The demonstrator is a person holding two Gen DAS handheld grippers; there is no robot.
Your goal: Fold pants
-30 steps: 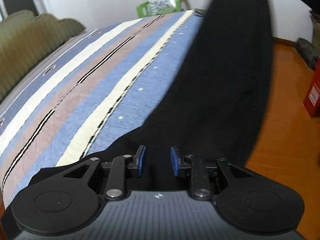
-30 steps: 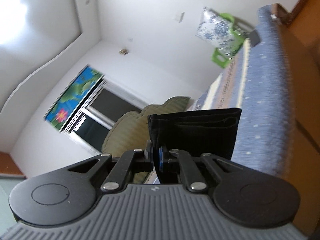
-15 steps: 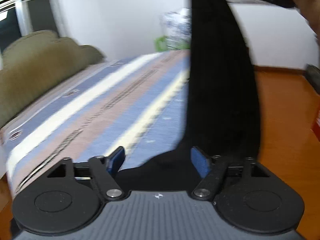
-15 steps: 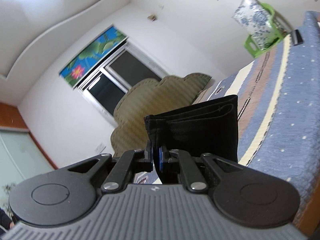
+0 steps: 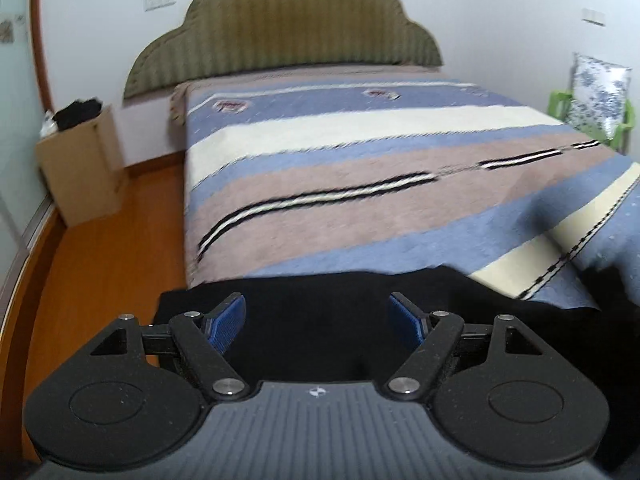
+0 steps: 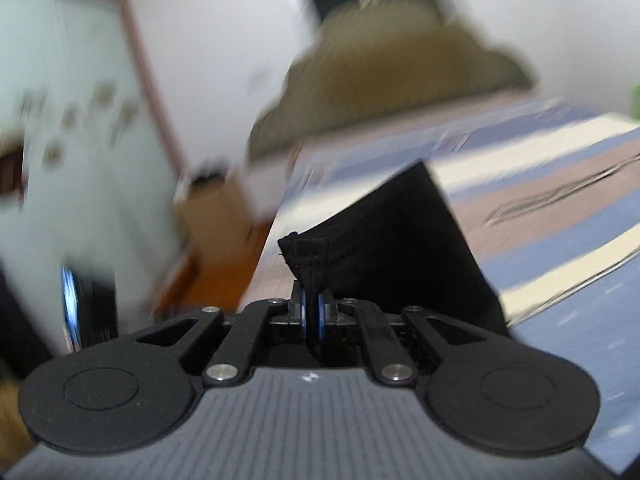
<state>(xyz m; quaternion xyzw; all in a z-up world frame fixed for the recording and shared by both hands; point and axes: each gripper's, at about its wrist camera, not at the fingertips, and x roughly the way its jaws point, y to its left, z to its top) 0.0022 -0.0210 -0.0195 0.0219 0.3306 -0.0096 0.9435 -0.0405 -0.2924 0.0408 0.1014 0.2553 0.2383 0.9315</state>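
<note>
on the striped woven bedspread (image 5: 360,184), the right claw (image 6: 311,312) pinches soft black pants (image 6: 400,240) (hem seam), the left claw (image 5: 318,320) gaping empty.

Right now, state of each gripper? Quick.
Left gripper: open, pads clear of the black pants lying below on the bed.
Right gripper: closed on a hem of the black pants.
</note>
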